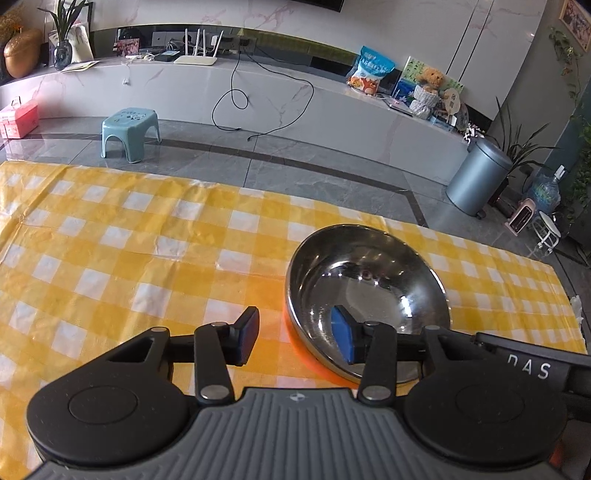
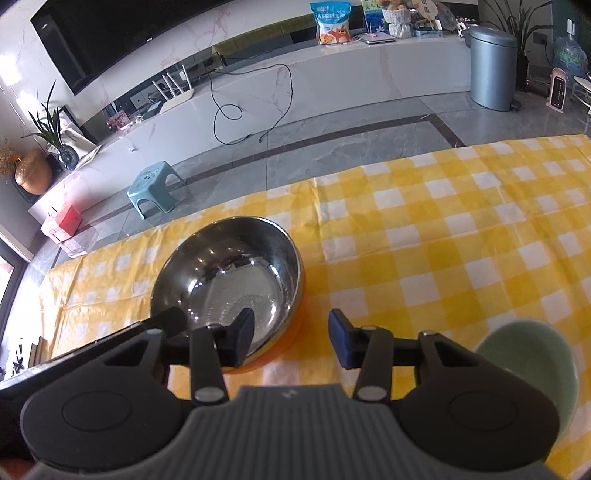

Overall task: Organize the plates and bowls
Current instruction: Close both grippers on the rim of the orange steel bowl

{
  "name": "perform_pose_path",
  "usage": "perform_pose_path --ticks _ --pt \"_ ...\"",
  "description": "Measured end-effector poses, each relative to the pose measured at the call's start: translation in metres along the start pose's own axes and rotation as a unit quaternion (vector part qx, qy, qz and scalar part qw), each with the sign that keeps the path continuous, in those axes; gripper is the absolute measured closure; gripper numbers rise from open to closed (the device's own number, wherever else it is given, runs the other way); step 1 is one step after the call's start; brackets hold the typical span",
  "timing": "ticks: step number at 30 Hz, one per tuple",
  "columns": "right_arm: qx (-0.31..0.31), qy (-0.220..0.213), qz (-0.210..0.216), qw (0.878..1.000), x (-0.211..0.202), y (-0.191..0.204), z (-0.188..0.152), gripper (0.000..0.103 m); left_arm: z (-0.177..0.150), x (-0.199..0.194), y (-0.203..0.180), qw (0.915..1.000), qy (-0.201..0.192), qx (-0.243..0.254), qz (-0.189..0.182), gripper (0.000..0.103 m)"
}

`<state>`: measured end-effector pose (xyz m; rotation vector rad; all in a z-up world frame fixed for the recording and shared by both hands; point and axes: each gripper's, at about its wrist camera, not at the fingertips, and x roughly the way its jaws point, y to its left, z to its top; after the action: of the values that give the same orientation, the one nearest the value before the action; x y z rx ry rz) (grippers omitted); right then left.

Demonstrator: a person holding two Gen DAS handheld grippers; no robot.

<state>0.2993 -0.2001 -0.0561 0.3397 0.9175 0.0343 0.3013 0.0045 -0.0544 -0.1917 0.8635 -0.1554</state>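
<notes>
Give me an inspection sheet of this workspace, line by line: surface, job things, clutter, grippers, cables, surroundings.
Surface: table under a yellow checked cloth, creased.
Job's things: steel bowl with an orange outside, upright on the cloth; green bowl at the near right in the right wrist view, partly hidden.
Clutter: nothing seen on the cloth.
Grippers: left gripper open, astride the steel bowl's near rim; right gripper open, astride the same bowl's other side, holding nothing.
Cables: black cable trailing from the ledge to the floor.
Surroundings: stool, bin, router, TV.
</notes>
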Motion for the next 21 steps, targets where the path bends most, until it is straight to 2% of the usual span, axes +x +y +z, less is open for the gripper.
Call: perform_pose_path --ticks 9,12,17,21 --pt "0.008 0.012 -0.008 1.0 0.026 0.001 0.004 0.067 0.001 0.014 0.003 0.9999 0.005 -0.013 0.0 0.07" --pt "0.009 0.016 -0.009 1.0 0.029 0.003 0.003 0.072 0.001 0.014 0.001 1.0 0.002 -0.009 0.003 0.075" --pt "0.017 0.021 -0.004 1.0 0.032 0.004 0.002 0.079 0.003 0.01 -0.005 0.9999 -0.008 0.004 0.007 0.088" --pt "0.022 0.019 -0.002 1.0 0.031 0.003 0.001 0.079 0.005 0.011 -0.008 0.9999 -0.007 0.006 0.013 0.09"
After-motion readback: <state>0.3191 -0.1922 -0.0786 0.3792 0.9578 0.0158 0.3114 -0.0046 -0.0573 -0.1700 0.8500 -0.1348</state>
